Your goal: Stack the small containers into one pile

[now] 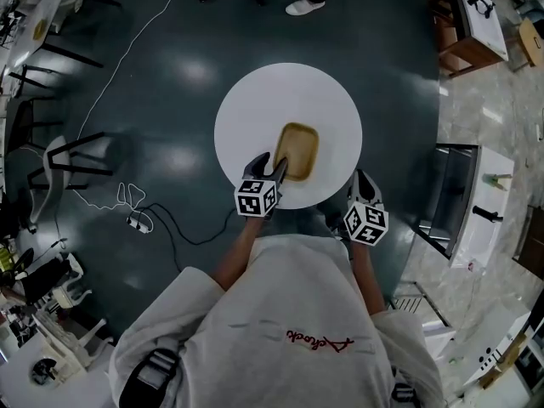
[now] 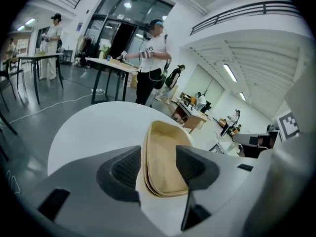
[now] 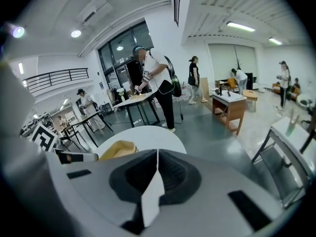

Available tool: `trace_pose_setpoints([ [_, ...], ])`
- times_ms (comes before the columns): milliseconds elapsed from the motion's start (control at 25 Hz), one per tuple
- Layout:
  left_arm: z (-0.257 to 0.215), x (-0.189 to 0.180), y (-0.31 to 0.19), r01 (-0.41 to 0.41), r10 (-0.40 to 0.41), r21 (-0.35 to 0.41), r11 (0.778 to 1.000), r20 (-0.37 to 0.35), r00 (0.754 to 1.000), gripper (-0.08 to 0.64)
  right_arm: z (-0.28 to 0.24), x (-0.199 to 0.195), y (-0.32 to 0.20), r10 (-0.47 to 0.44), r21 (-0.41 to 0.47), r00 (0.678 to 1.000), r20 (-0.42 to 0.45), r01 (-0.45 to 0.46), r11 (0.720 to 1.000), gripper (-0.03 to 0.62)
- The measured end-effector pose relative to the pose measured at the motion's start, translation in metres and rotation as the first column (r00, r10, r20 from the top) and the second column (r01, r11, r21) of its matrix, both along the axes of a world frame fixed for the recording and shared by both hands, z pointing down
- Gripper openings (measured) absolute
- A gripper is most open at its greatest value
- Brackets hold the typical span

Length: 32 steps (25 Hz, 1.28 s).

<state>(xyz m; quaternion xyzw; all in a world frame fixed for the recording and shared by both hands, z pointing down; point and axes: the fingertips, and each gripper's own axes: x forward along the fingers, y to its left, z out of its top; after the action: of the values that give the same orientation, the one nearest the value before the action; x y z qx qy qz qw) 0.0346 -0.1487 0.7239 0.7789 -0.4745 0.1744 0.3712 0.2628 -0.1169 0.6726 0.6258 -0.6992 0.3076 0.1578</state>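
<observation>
Left gripper point(image 1: 274, 167), in the head view, sits at the near edge of the tan containers point(image 1: 297, 150). They lie nested as one pile near the middle of the round white table point(image 1: 255, 100). No loose container shows anywhere else on the tabletop. The right gripper point(image 1: 364, 181) hangs just off the table's near rim, well apart from the pile.

In the left gripper view, the jaws stand wide apart, one on each side of the pile's near end. The layered rims of several containers show between them. The pads do not appear to press on the rims, and the pile rests on the table under its own weight. That spread probably means the grip is let go with the containers seated together.

In the right gripper view, the jaws are closed together with nothing between them. The pile shows off to the left, beyond the gripper's body and clear of it. This gripper looks parked, likely because nothing is left for it to carry.
</observation>
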Motion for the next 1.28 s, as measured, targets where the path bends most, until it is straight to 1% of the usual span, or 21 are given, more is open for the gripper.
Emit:
trace_pose_setpoints([
  [80,-0.004,0.0,-0.001,-0.025,0.024,0.02,0.999,0.029,0.999,0.216,0.0,-0.001,-0.001,-0.004,0.0,1.0,0.003,0.004,1.0,0.025],
  [160,-0.006,-0.002,-0.001,-0.039,0.037,0.032,0.999,0.045,0.998,0.216,0.001,-0.004,-0.002,-0.01,0.0,1.0,0.006,0.01,1.0,0.025],
  [360,-0.017,-0.011,-0.003,-0.029,0.026,0.065,0.997,0.054,0.998,0.213,-0.001,-0.013,-0.007,-0.025,0.013,1.0,0.018,0.025,1.0,0.025],
  [480,-0.029,-0.014,-0.005,-0.041,0.035,0.101,0.994,0.064,0.997,0.14,-0.006,-0.017,-0.01,-0.041,0.028,0.999,0.019,0.041,0.999,0.025],
  [600,-0.047,-0.017,-0.012,-0.042,0.029,0.156,0.987,0.082,0.996,0.066,-0.014,-0.021,-0.017,-0.065,0.053,0.998,0.013,0.064,0.997,0.025],
  [640,-0.053,-0.017,-0.015,-0.042,0.028,0.173,0.984,0.084,0.996,0.052,-0.017,-0.021,-0.019,-0.073,0.063,0.997,0.011,0.073,0.995,0.025],
  [720,-0.067,-0.014,-0.02,-0.051,0.033,0.21,0.976,0.085,0.996,0.031,-0.023,-0.02,-0.024,-0.092,0.086,0.996,0.005,0.092,0.992,0.025],
  [880,-0.099,-0.004,-0.024,-0.073,0.046,0.289,0.955,0.099,0.994,0.017,-0.04,-0.016,-0.029,-0.146,0.136,0.989,-0.024,0.148,0.98,0.025],
  [1080,-0.14,0.002,-0.024,-0.082,0.041,0.382,0.92,0.116,0.992,0.012,-0.065,-0.019,-0.034,-0.227,0.208,0.969,-0.093,0.242,0.948,0.025],
  [1160,-0.153,-0.003,-0.022,-0.077,0.035,0.412,0.908,0.108,0.994,0.012,-0.075,-0.024,-0.032,-0.238,0.24,0.965,-0.113,0.259,0.936,0.023],
  [1280,-0.168,-0.005,-0.022,-0.079,0.039,0.446,0.891,0.099,0.994,0.011,-0.09,-0.025,-0.03,-0.227,0.28,0.966,-0.122,0.253,0.926,0.021],
])
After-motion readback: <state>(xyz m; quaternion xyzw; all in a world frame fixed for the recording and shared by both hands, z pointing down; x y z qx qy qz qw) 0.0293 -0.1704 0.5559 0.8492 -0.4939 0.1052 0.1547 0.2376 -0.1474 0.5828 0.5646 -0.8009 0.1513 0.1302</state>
